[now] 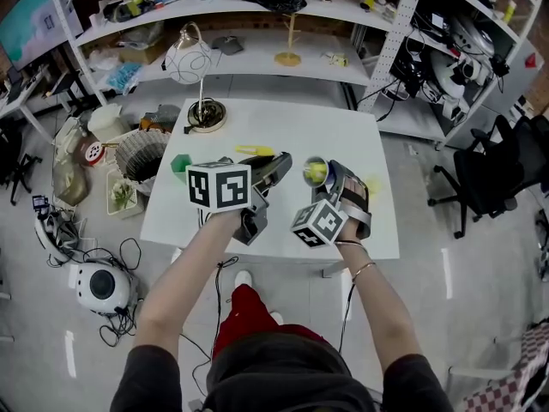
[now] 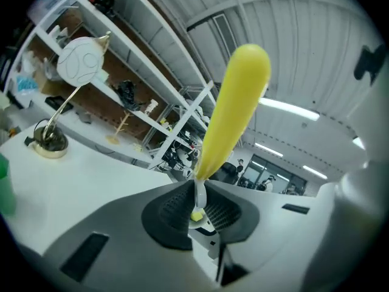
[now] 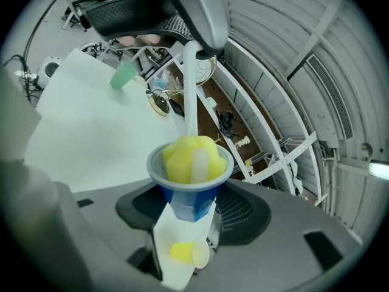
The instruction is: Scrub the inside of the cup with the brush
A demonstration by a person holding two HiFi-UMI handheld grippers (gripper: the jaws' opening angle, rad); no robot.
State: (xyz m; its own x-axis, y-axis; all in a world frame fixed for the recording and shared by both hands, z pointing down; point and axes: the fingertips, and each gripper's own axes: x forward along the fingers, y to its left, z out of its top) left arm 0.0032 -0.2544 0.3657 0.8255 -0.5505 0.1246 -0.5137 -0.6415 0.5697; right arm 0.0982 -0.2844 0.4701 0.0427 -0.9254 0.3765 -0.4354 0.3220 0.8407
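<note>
A small blue cup [image 3: 189, 190] sits upright between the jaws of my right gripper [image 3: 192, 218], which is shut on it. Inside the cup rests the yellow sponge head [image 3: 189, 158] of the brush; in the head view it shows as a yellow patch in the cup [image 1: 315, 172]. The brush's white stem [image 3: 189, 90] rises from the cup to my left gripper [image 3: 197, 11] above it. That left gripper [image 2: 197, 207] is shut on the stem, and the yellow handle [image 2: 234, 105] sticks out past its jaws. Both grippers hover over the white table [image 1: 334, 131], close together.
A green cup [image 1: 180, 163] stands on the table's left side. A lamp with a gold base [image 1: 206, 115] is at the far left corner. On the floor to the left are a woven basket [image 1: 141, 154] and clutter; an office chair [image 1: 489, 178] is at the right.
</note>
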